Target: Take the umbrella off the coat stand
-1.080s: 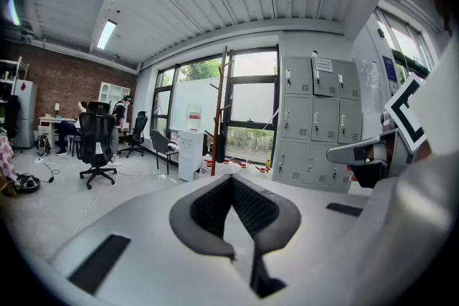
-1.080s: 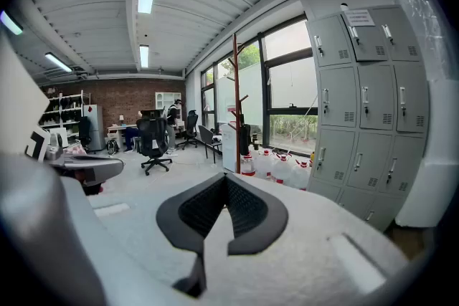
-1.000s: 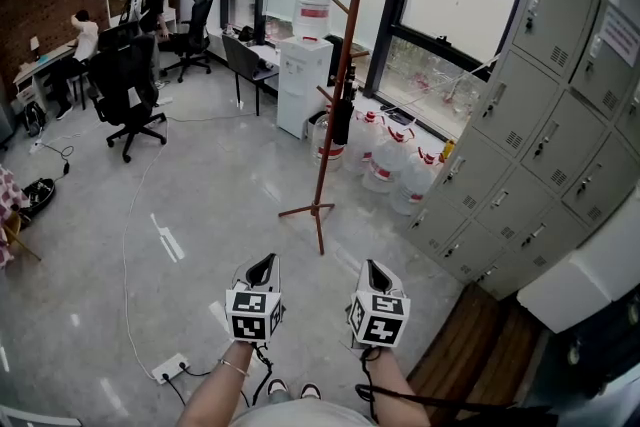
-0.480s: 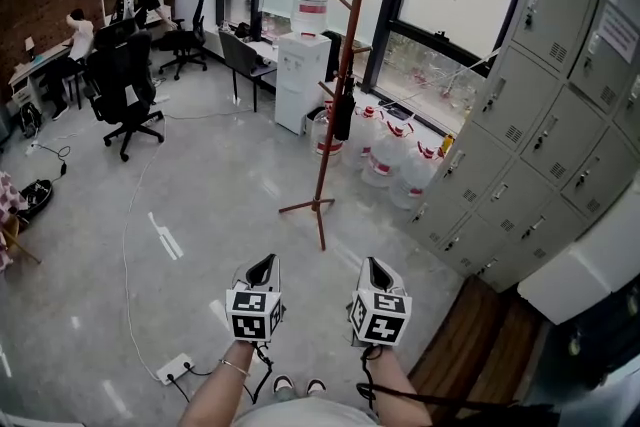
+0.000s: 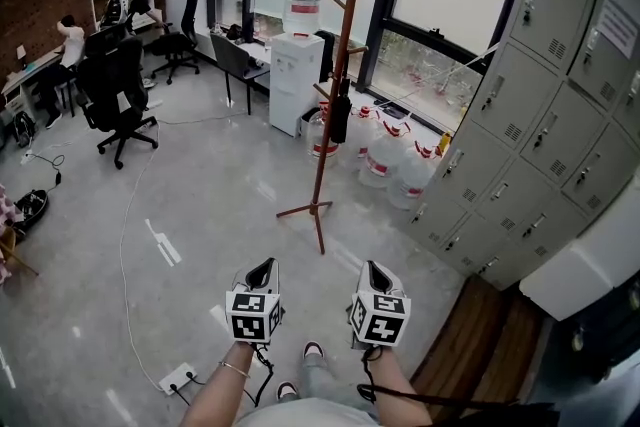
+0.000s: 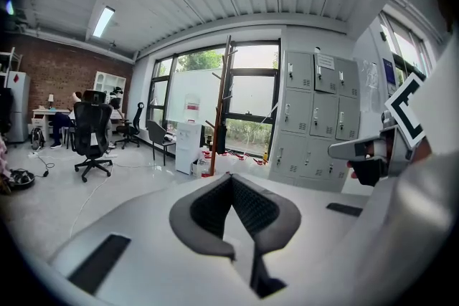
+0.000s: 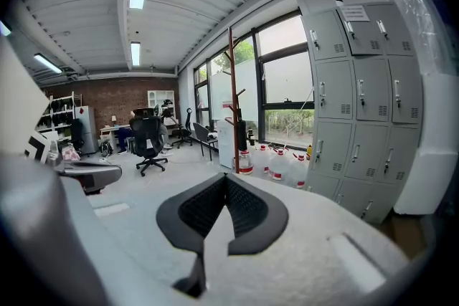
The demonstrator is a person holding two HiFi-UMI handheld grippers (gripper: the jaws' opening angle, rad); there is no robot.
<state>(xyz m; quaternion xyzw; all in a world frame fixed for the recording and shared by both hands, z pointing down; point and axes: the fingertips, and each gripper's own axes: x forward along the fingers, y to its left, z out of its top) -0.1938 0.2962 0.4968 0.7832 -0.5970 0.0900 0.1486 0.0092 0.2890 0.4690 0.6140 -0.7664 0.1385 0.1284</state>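
Umbrella (image 5: pixel 341 112), black, folded slim, hangs against the pole of the red-brown wooden coat stand (image 5: pixel 324 177), well ahead of both grippers. Probably light: soft, slippery fabric over a stiff shaft. Best pinched high, near its hanging end, then lifted clear. Left gripper (image 5: pixel 262 266) and right gripper (image 5: pixel 376 269): jaws pressed together, empty.

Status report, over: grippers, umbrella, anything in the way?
Left gripper and right gripper shut, empty. Umbrella hanging on coat stand, out of reach. Floor between looks clear.
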